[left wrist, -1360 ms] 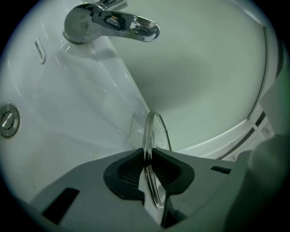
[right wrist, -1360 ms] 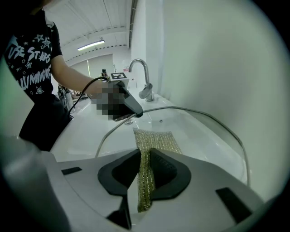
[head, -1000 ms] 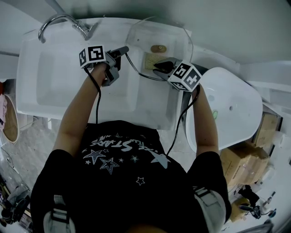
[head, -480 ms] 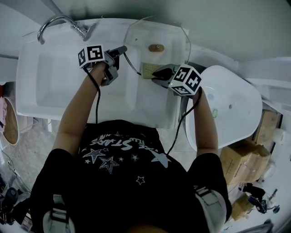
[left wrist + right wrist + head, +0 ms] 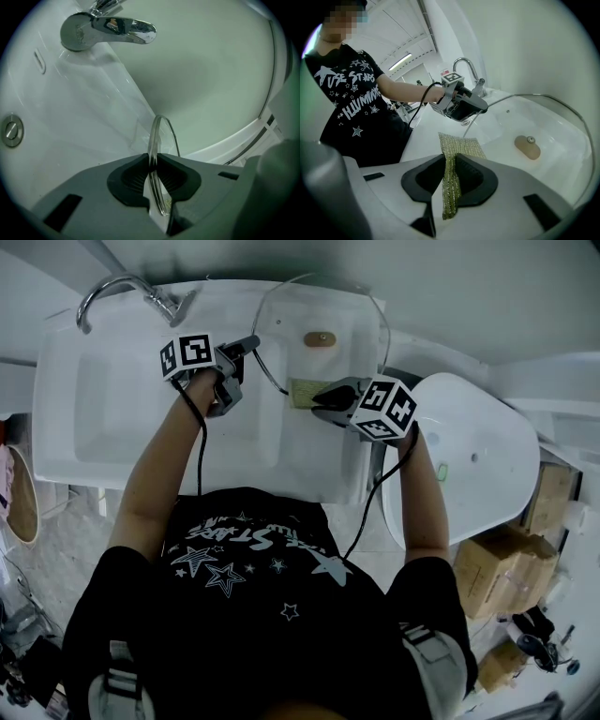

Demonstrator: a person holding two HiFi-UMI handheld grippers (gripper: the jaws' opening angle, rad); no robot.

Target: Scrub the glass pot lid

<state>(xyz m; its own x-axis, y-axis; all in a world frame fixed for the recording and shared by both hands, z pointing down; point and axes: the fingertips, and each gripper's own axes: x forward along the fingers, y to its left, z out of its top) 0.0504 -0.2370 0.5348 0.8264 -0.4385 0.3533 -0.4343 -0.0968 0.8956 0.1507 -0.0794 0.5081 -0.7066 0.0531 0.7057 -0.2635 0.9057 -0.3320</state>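
Nearby: white ceramic sink (image 5: 112,418), curved chrome tap (image 5: 117,285) at far-left corner. Over sink's right end, tilted: round clear glass pot lid (image 5: 352,320), metal-rimmed, tan knob (image 5: 320,338) at centre. Rim pinched by left gripper (image 5: 251,341). Yellow-green woven scouring cloth (image 5: 304,390) clamped in right gripper (image 5: 321,399), lying against the glass.

a white rectangular sink (image 5: 84,418) fills the upper left of the head view. its chrome faucet (image 5: 120,287) stands at the back rim, the spout arching over to the left. on the basin's white surface sit a round chrome disc (image 5: 11,130) and, further up, a narrow slot (image 5: 39,62). right of the sink lies a large white oval fixture (image 5: 478,465) — just below it, cardboard boxes (image 5: 502,568) crowd the floor.
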